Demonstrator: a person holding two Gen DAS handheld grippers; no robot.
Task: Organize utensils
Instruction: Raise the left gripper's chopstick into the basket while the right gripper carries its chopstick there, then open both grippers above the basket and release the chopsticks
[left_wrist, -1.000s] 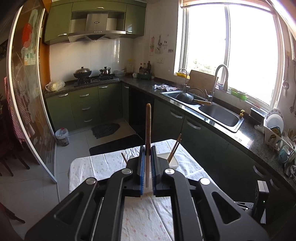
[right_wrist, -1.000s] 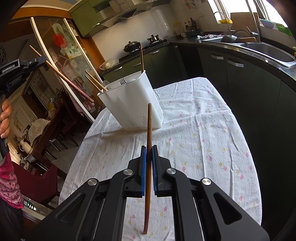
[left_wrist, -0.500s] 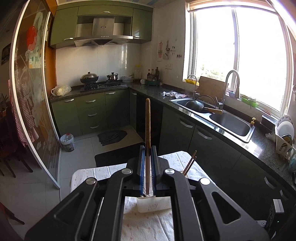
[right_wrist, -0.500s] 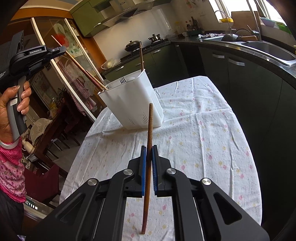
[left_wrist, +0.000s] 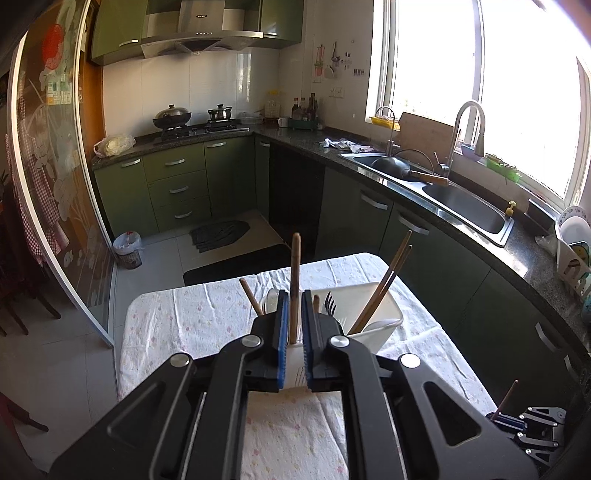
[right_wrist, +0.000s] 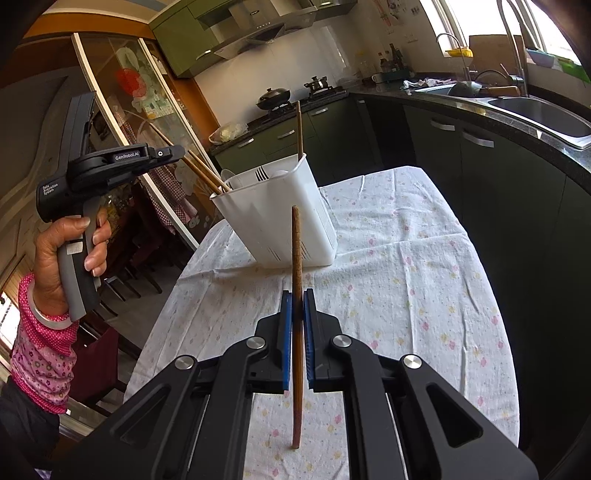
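Pressed together on one brown chopstick in the left gripper, blue pads against both its sides, stick upright in that view. Seen from the right wrist as slanting down from the gripper, lower end inside the white holder. Gripped at the handle by one left hand.

Pinched likewise in the right gripper: one second chopstick, near vertical, top end level with the holder's front wall, bottom end just above or touching the flowered tablecloth; cannot tell which.

Just beyond the left pads, standing in the holder: two leaning chopsticks side by side toward the right, one single stick tilted left, one short stub beside the right pad, one fork tines up, one pale spoon. Holder tilted in the right view, resting on the tablecloth at the table's far half, well clear of the right gripper.
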